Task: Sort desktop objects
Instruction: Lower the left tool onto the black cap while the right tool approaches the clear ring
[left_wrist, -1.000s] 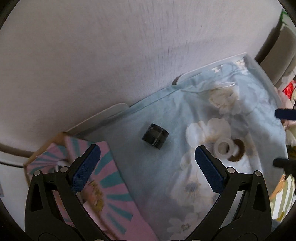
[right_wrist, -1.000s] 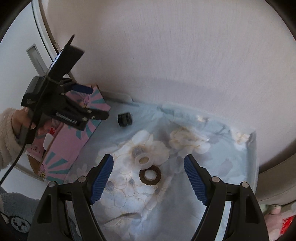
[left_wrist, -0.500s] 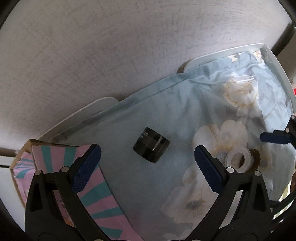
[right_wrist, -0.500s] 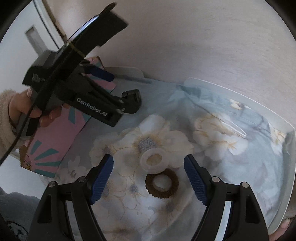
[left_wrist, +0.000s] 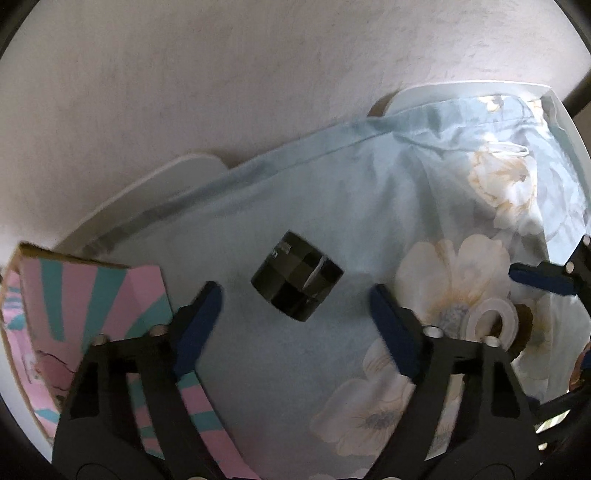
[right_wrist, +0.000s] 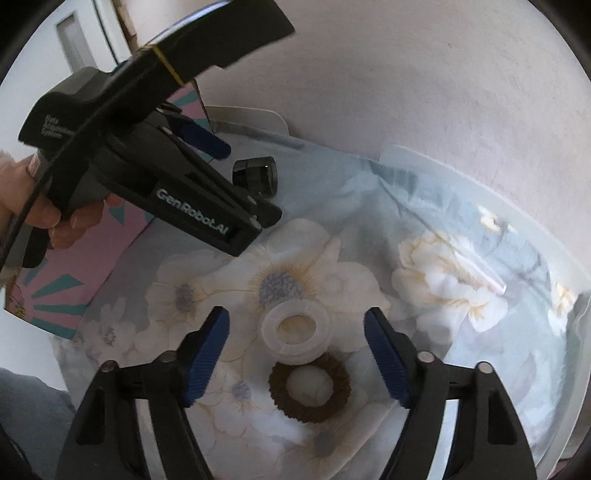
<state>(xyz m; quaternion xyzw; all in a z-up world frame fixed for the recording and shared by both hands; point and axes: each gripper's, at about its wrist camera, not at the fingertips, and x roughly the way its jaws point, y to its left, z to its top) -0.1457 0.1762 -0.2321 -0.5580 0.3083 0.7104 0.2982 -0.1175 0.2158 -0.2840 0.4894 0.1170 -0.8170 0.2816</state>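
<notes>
Lying on flower-print cloth over bench (left_wrist: 192, 166), beside pink box (left_wrist: 77, 295): black jar (left_wrist: 297, 282) on its side | left tongs (left_wrist: 291, 310) apart, jar to be straddled squarely, closed gently against rolling | right tongs (right_wrist: 295, 347) apart over white ring (right_wrist: 295, 332).

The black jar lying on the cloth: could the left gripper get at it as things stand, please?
Probably yes: the left gripper is open, the black jar lies on its side just ahead between the fingers, nothing between them.

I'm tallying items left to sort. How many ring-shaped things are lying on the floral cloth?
2. A translucent white tape ring lies between the right hand-held gripper fingers' line of sight, and a brown fuzzy hair tie touches its near edge. Others may be hidden outside the views.
</notes>
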